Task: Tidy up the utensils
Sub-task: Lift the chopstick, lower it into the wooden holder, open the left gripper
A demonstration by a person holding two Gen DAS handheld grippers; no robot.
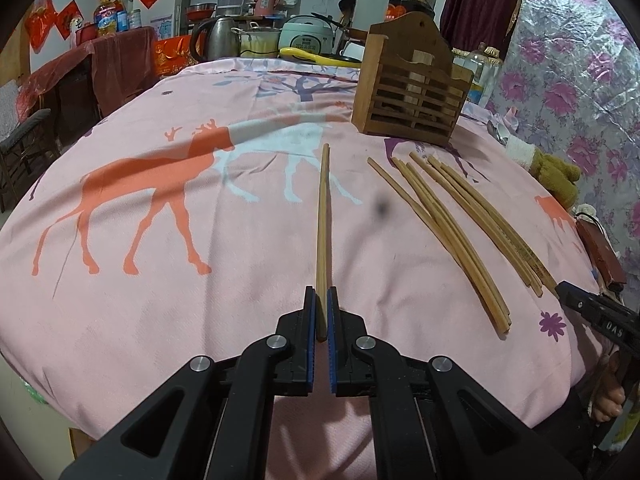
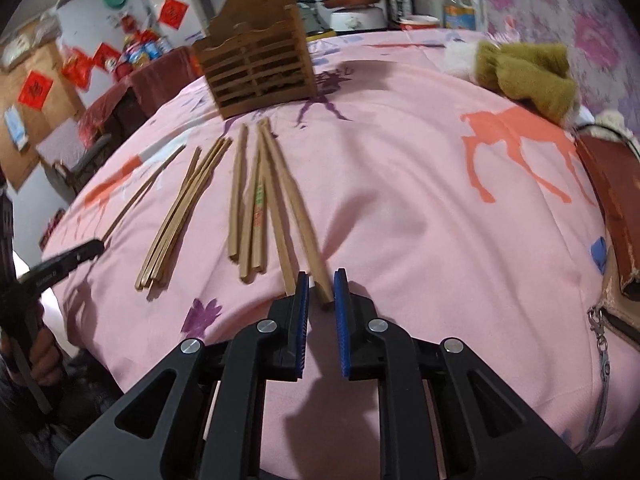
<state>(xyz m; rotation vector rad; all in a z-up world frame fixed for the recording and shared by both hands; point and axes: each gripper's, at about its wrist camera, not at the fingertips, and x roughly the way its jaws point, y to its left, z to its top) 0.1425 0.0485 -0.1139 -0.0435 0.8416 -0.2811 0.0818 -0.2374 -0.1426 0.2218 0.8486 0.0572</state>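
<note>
Pink deer-print tablecloth (image 1: 160,240) carries chopsticks lengthwise toward the wooden holder (image 1: 412,92): left gripper (image 1: 321,312) clenches one chopstick (image 1: 322,216), while the right gripper (image 2: 321,286) straddles the near end of another chopstick (image 2: 296,208), jaws apart.

Chopsticks (image 1: 460,236) on cloth (image 1: 180,300) before holder (image 1: 408,92)
</note>
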